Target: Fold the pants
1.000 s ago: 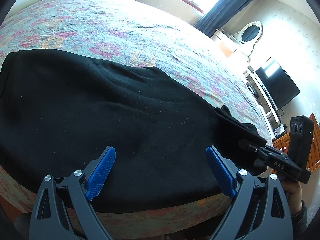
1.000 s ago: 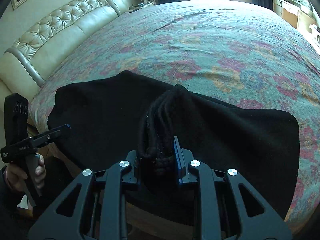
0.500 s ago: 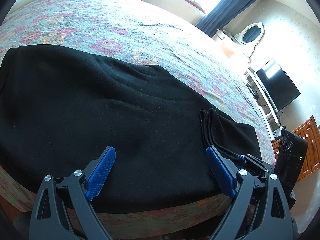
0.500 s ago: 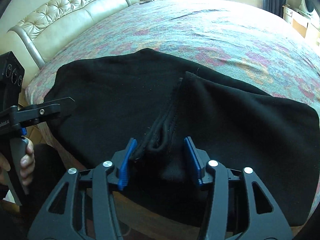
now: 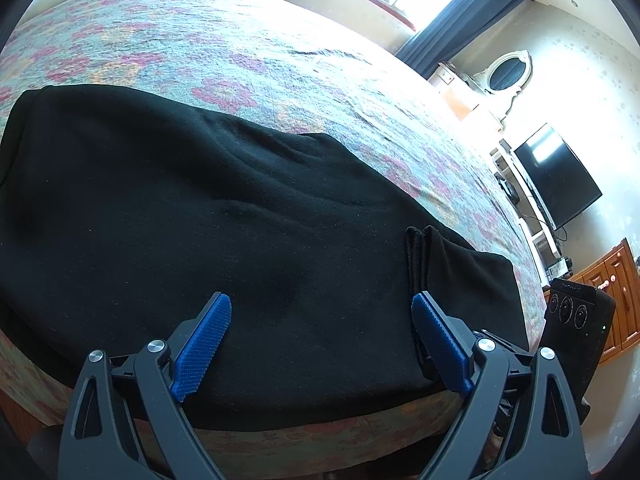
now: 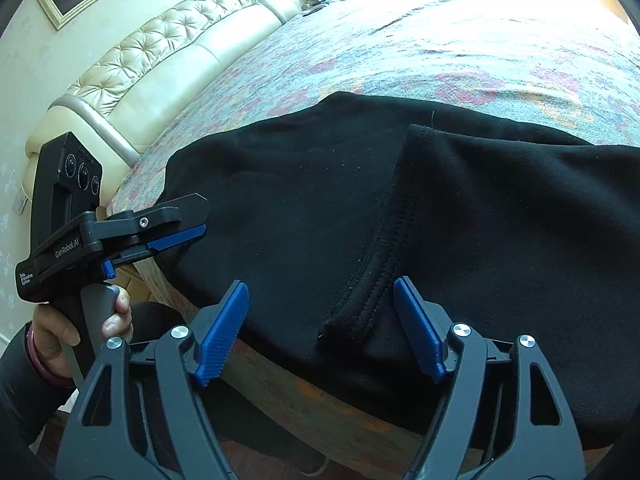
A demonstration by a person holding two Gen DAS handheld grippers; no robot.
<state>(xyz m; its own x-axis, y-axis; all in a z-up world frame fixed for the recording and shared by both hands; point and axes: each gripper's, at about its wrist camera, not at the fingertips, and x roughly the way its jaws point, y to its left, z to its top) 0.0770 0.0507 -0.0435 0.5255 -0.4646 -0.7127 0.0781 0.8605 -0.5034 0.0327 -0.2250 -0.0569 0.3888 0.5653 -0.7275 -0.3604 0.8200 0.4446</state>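
Black pants (image 5: pixel 240 220) lie spread along the bed's near edge. A folded-over layer ends in a stitched hem (image 6: pixel 384 256) that rests flat on the fabric below, also visible as the hem (image 5: pixel 416 256) on the right. My right gripper (image 6: pixel 320 284) hovers at the bed's edge with its jaws opening. The hem's end lies between the blue pads (image 6: pixel 224 320), which do not press on it. My left gripper (image 5: pixel 320 300) stands open above the pants' middle, holding nothing. It also shows from the side as the left gripper (image 6: pixel 176 228), held by a hand (image 6: pixel 116 320).
The floral bedspread (image 5: pixel 280 60) stretches far beyond the pants. A cream tufted headboard (image 6: pixel 160 52) stands at the left. A television (image 5: pixel 556 184), a mirrored dresser (image 5: pixel 504 76) and a wooden cabinet (image 5: pixel 616 280) line the right wall.
My right gripper let go of the bunched hems and its jaws spread wide. The hems dropped flat onto the pants as that gripper came down. The left gripper stayed where it was.
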